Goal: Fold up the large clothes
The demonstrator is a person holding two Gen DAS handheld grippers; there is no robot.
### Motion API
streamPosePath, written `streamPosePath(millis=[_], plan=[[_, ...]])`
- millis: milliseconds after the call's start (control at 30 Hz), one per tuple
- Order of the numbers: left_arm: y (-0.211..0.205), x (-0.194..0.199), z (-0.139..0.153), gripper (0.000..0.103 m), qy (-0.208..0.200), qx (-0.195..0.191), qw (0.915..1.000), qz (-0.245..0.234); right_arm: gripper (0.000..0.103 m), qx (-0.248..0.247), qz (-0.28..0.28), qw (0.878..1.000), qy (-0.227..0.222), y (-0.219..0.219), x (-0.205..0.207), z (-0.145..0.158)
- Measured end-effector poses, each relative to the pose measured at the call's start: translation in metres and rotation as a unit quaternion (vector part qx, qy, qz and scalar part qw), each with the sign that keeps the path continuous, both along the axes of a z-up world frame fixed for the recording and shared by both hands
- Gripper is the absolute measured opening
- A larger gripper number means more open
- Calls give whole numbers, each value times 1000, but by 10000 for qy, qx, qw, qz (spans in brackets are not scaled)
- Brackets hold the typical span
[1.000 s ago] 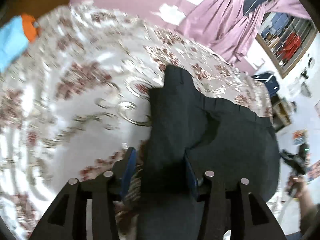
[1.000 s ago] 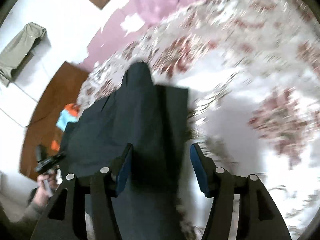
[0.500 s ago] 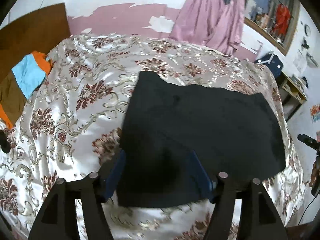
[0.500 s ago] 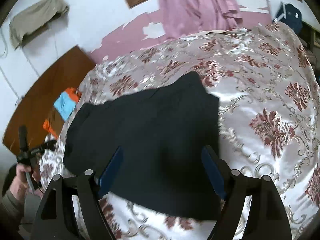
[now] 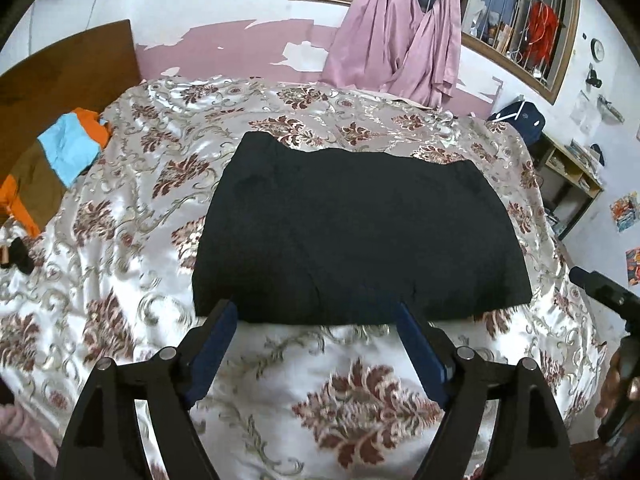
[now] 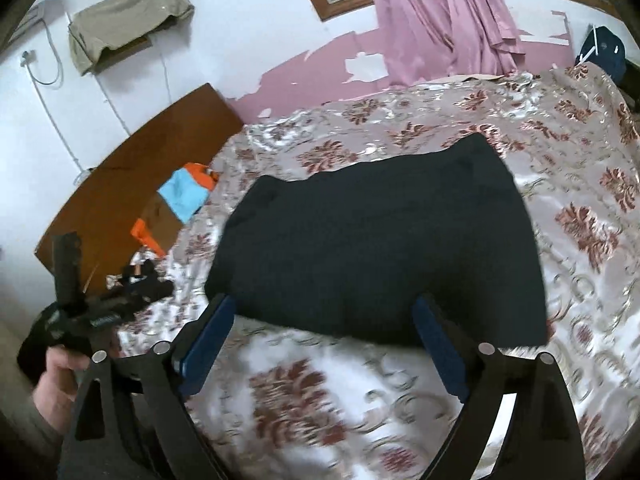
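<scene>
A dark folded garment lies flat as a wide rectangle on the floral bedspread; the right wrist view shows the garment too. My left gripper hovers above the bed just short of the garment's near edge, its jaws opening with nothing between them. My right gripper hangs over the same near edge, jaws also opening and empty. The blue pads of both stand clear of the cloth.
A blue, orange and brown cloth pile lies at the bed's left by the wooden headboard. Pink curtains hang behind. A hand holds the other gripper at lower left. A shelf stands right of the bed.
Both grippers let go of the dark garment, opened wide and drew back and up. The garment now lies folded flat on the bed.
</scene>
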State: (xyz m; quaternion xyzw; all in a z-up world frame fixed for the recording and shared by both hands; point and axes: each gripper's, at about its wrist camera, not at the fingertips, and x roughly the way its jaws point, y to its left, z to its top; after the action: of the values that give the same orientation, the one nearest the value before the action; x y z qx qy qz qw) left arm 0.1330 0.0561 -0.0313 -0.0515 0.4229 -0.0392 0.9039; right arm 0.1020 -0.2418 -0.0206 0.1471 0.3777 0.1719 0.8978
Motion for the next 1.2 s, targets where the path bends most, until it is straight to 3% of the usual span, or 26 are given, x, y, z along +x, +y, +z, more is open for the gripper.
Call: streamPosePath(millis=[233, 433, 533, 633, 800, 1200], plan=[[-21, -58, 19, 85, -82, 319, 9993, 167, 90, -125, 333, 9993, -122, 36, -61, 8], [-41, -107, 27, 86, -76, 488, 9987, 144, 91, -635, 113, 9978, -168, 45, -124, 24], [-48, -121, 31, 88, -155, 525, 9985, 87, 93, -1144, -167, 9930, -254, 44, -144, 35], [-51, -127, 36, 97, -201, 294, 9994, -17, 96, -1410, -433, 9885, -334, 39, -148, 46], [-54, -129, 43, 102, -303, -67, 9995, -47, 96, -1305, -642, 9889, -317, 24, -146, 58], [-59, -125, 44, 103, -331, 134, 9993, 61, 96, -1309, -642, 9885, -390, 30, -140, 59]])
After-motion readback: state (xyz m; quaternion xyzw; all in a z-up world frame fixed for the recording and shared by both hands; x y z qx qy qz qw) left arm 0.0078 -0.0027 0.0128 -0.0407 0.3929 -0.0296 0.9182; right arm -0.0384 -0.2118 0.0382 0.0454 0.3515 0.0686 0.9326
